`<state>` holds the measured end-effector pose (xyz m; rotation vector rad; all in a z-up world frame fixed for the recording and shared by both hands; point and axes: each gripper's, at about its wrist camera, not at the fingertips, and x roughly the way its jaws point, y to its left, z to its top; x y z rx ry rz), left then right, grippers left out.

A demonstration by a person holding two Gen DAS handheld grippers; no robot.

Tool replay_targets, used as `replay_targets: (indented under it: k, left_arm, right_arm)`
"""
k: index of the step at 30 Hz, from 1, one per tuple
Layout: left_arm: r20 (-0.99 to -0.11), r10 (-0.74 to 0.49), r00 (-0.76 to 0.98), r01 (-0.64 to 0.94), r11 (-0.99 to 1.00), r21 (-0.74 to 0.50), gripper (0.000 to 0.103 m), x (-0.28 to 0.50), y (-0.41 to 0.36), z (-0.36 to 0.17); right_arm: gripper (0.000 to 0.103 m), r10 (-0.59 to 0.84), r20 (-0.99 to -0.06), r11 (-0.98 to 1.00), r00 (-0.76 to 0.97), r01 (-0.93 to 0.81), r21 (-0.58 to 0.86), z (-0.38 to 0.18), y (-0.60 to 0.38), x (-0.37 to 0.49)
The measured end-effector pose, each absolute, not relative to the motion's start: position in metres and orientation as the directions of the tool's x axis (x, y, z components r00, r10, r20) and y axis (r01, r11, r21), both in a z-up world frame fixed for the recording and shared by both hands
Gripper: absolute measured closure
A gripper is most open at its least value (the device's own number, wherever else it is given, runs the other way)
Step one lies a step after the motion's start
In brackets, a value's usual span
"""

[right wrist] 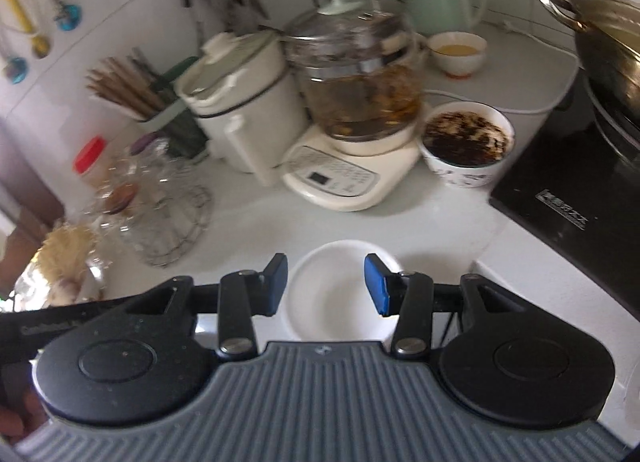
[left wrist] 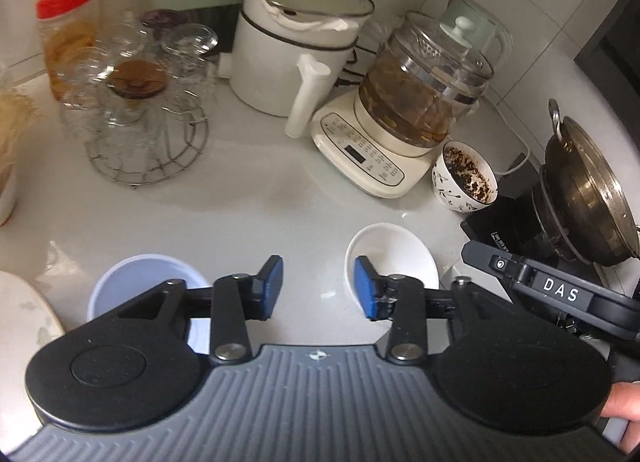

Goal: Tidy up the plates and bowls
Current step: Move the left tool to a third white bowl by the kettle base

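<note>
Hovering apart and empty, right gripper [right wrist: 326, 286] jaws straddle the white bowl [right wrist: 332, 302] below.

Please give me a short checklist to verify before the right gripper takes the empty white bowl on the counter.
1. Right gripper open, nothing between the fingers: ok.
2. Right gripper lined up over the white bowl: ok.
3. White bowl empty: ok.
4. Left gripper open and holding nothing: ok.
5. Room around the white bowl: ok; the patterned bowl with dark contents and the black cooktop stand apart from it.
6. Fingers low enough to reach the rim: cannot tell.
</note>
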<state>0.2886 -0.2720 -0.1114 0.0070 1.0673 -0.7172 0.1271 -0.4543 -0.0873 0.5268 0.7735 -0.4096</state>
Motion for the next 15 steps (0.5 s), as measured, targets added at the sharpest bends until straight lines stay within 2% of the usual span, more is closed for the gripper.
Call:
replay_targets:
  k: [2,8,15]
  left_arm:
    - [-0.810,-0.525,0.262,0.540,0.775,-0.328,0.052,0.294,-0.283,-0.120]
    - [-0.854,-0.486,0.186,0.522,0.785,-0.333,0.051,0.310,-0.310,-0.150]
    - [-0.875,-0.462,0.146,0.512,0.792,-0.333,0.051,0.321,-0.331,-0.176]
  right_arm:
    - [0.032,-0.151,-0.749,0.777,0.645,0.545,0.313,-0.096,-0.465,0.126]
    - [0.034,-0.106,-0.753,0.733,0.649,0.563,0.383,-0.123,-0.487,0.128]
    - [0.034,-0.048,-0.801,0.691,0.596,0.599,0.405,-0.155,-0.507,0.135]
